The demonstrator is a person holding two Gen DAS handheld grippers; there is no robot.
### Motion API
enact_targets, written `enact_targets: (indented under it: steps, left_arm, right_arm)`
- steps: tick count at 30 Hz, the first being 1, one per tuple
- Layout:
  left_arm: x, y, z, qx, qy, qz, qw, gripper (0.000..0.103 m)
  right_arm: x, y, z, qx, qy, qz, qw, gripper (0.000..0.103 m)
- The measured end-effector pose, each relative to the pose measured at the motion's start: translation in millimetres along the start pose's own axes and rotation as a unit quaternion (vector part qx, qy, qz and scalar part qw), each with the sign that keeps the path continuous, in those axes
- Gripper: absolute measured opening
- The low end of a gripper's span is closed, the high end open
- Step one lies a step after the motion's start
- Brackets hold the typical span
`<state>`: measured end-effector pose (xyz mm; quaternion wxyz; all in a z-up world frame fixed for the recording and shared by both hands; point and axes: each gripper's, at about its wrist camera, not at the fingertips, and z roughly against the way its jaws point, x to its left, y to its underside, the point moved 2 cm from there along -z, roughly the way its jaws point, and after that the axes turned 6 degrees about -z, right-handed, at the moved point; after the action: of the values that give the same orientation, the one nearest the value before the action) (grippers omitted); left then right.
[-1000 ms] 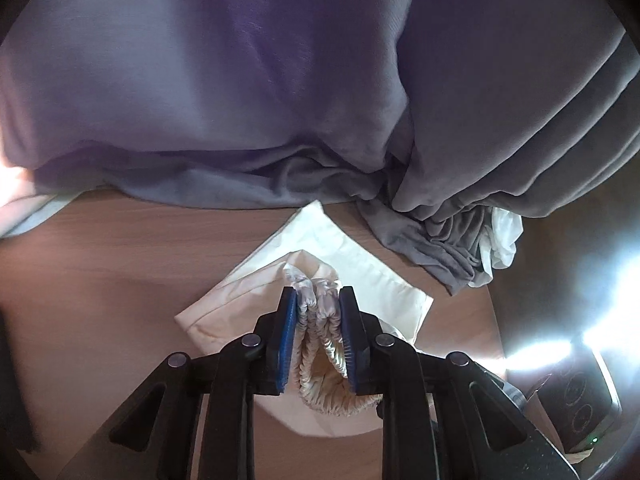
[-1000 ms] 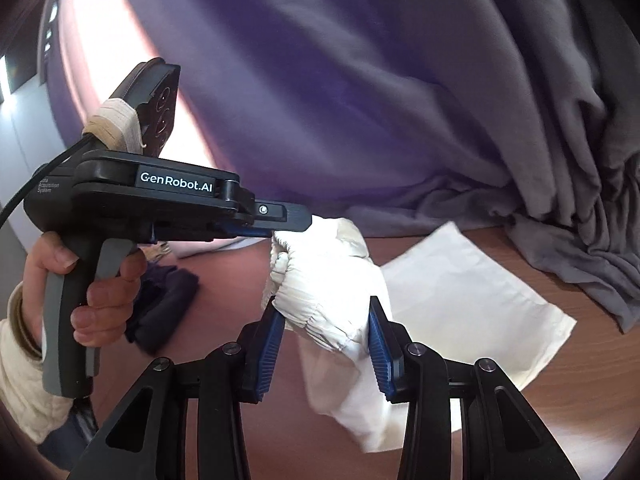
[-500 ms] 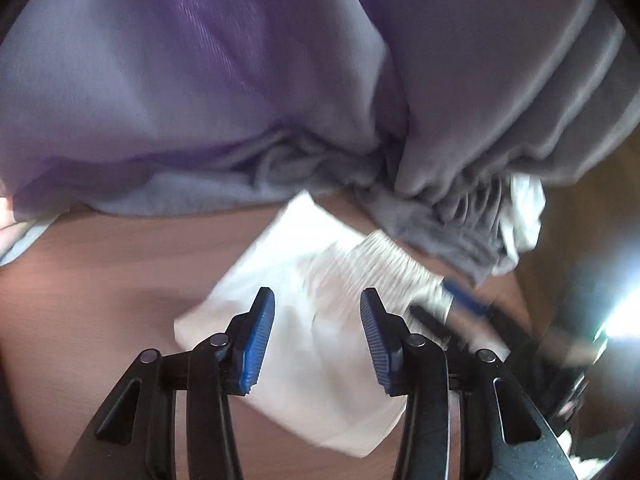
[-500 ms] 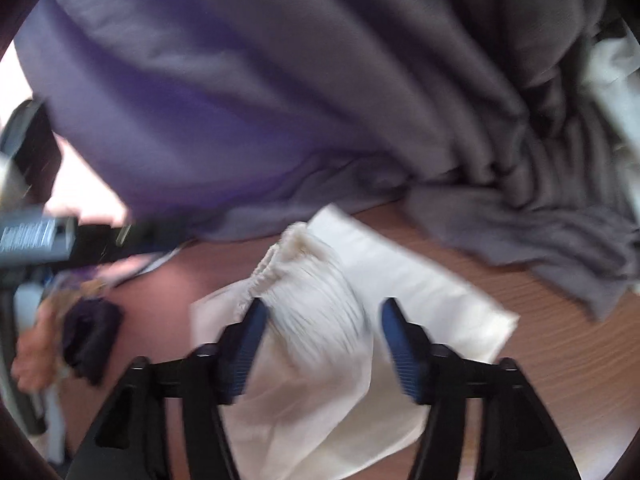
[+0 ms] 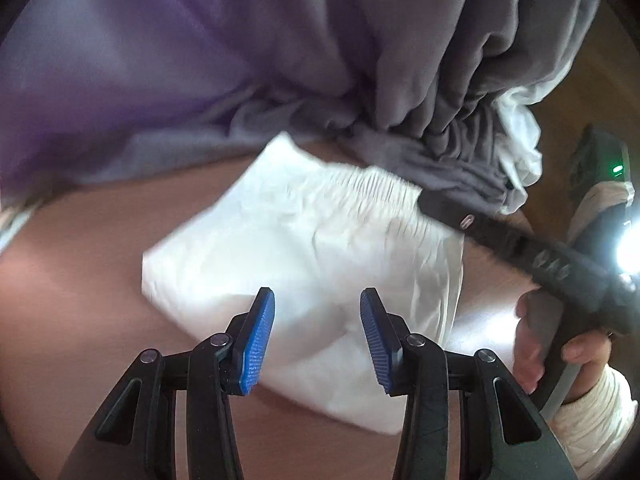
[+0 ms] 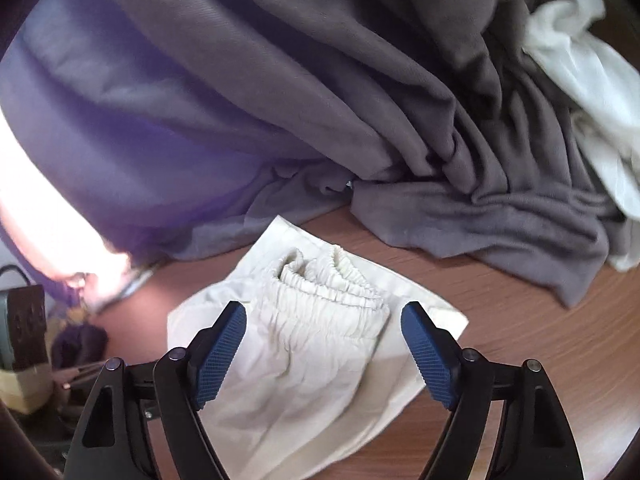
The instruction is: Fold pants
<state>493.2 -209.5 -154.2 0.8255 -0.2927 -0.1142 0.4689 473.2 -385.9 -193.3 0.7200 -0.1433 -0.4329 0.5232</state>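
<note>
One pair of cream-white pants [image 6: 304, 364] lies folded into a compact bundle on the brown wooden table [image 6: 520, 320], its gathered elastic waistband [image 6: 336, 276] bunched on top toward the far side, the crinkled fabric below it spreading toward the near edge over a flatter layer whose corners stick out left and right. Just beyond it on the far side sits one large heap of grey cloth [image 6: 360, 100], with one crumpled white garment [image 6: 580, 80] tucked at its right end. Two grippers are in play. The left gripper [image 5: 318, 340] hovers over the near part of the pants with its blue pads parted and nothing pinched between them. The right gripper [image 6: 324, 354] has its jaws opening, the waistband lying loose between the pads without being pressed. One hand [image 5: 552, 344] holds the right tool's handle.
</note>
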Motion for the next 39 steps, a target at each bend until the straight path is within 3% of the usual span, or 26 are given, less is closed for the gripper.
enact_targets:
  steps: [4,11,14,16,18,20,23,25,28,39]
  left_arm:
    - [12,-18,-1,-0.016,-0.020,-0.026,0.9994,0.044]
    - [13,-3,-13,0.004,0.010,-0.021,0.9997,0.044]
    - [8,6,-20,0.014,0.014,-0.021,0.9996,0.044]
    - [3,9,-21,0.014,0.019,-0.026,0.9994,0.044]
    - [-2,12,-21,0.013,0.027,-0.027,0.9992,0.044]
    - [-7,15,-19,0.006,0.038,-0.027,0.9989,0.044]
    - [-17,21,-22,0.004,0.045,-0.038,0.9983,0.046]
    - [-23,24,-27,0.009,0.046,-0.043,0.9980,0.047]
    - [-26,28,-37,0.021,0.048,-0.039,0.9979,0.047]
    - [-29,29,-47,0.019,0.040,-0.042,0.9981,0.048]
  right_arm:
    - [2,4,-10,0.001,0.020,-0.019,1.000,0.081]
    - [4,4,-27,0.011,0.038,-0.037,0.999,0.078]
    - [-4,2,-29,0.010,0.037,-0.063,0.997,0.059]
    - [-6,0,-30,0.016,0.033,-0.063,0.997,0.055]
    - [-7,0,-30,0.019,0.034,-0.057,0.998,0.038]
    - [-9,-2,-26,0.016,0.015,-0.053,0.998,0.031]
    - [-7,-7,-10,-0.011,-0.049,-0.054,0.997,0.027]
    - [-5,-11,4,-0.036,-0.066,-0.048,0.996,0.026]
    - [-5,-11,11,-0.053,-0.036,-0.030,0.997,0.025]
    - [-28,-9,-12,-0.025,0.063,0.017,0.998,0.025]
